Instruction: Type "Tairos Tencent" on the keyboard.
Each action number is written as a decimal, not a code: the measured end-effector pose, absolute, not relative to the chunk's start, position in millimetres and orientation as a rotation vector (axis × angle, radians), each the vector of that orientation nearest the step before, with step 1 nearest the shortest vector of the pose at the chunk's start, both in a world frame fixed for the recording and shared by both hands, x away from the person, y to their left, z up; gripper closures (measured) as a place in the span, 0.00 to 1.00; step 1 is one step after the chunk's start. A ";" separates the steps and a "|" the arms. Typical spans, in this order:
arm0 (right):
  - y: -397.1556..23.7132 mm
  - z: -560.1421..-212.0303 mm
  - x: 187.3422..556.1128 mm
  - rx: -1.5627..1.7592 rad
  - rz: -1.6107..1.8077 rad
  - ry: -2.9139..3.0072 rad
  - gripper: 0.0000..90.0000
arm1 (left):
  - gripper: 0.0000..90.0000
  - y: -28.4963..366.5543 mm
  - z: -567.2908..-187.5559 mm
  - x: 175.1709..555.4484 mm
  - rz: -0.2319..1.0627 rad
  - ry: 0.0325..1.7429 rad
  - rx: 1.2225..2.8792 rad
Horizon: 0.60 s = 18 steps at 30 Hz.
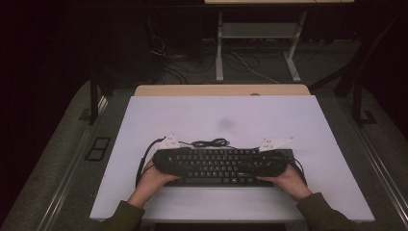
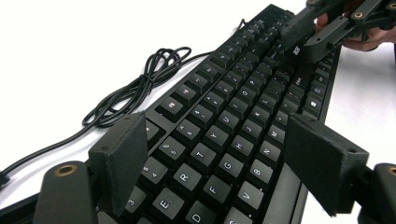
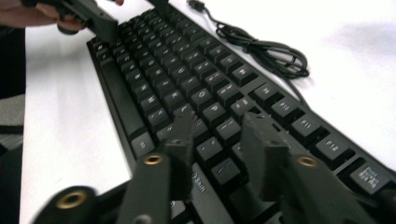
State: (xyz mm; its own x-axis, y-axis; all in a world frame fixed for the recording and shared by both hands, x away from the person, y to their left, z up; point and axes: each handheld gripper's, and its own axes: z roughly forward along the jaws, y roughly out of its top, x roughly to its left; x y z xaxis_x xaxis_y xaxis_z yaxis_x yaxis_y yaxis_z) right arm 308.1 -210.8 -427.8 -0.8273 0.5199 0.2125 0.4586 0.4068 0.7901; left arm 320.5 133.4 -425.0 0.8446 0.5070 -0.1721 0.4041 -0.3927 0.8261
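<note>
A black keyboard (image 1: 221,166) lies near the front edge of the white table (image 1: 216,115), its coiled cable (image 1: 211,143) just behind it. My left gripper (image 1: 166,161) is at the keyboard's left end. In the left gripper view the keyboard (image 2: 224,126) runs between the wide-apart jaws of the left gripper (image 2: 217,140), and the pads stand clear of it. My right gripper (image 1: 274,163) is at the right end. In the right gripper view its jaws (image 3: 217,123) stand fairly close together above the keys (image 3: 187,79), with nothing gripped.
The cable (image 2: 140,88) lies in loose loops on the table beyond the keyboard. A wooden desk edge (image 1: 221,90) borders the far side. Behind it are a table frame (image 1: 257,43) and floor wires (image 1: 178,62). A floor socket (image 1: 98,148) sits to the left.
</note>
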 end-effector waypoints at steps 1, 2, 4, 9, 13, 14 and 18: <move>-210.9 -428.1 306.9 0.891 1.409 2.584 0.79 | 0.24 133.0 -425.5 320.6 0.129 0.668 2.032; -211.2 -428.3 305.8 0.883 1.401 2.594 0.81 | 0.24 132.7 -426.0 320.7 0.126 0.667 2.032; -212.1 -428.9 304.2 0.864 1.382 2.609 0.87 | 0.24 132.8 -426.8 320.8 0.125 0.665 2.038; -213.6 -429.7 302.3 0.832 1.343 2.646 0.97 | 0.23 132.1 -427.7 320.1 0.123 0.666 2.041; -211.8 -430.9 301.6 0.818 1.323 2.673 0.99 | 0.23 132.2 -427.7 319.8 0.123 0.663 2.047; -211.2 -431.5 301.5 0.808 1.315 2.680 0.99 | 0.23 132.3 -427.6 319.7 0.123 0.663 2.049; -208.7 -433.2 300.8 0.789 1.278 2.700 0.99 | 0.23 132.4 -427.3 319.6 0.125 0.662 2.050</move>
State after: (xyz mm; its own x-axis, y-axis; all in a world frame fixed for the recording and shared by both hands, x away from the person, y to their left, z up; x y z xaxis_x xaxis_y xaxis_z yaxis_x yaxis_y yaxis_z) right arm 300.8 -208.7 -433.2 -0.8682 0.4677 0.1660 0.4248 0.5275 0.7357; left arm 319.6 132.4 -427.3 0.8484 0.5015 -0.1697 0.4046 -0.4075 0.8187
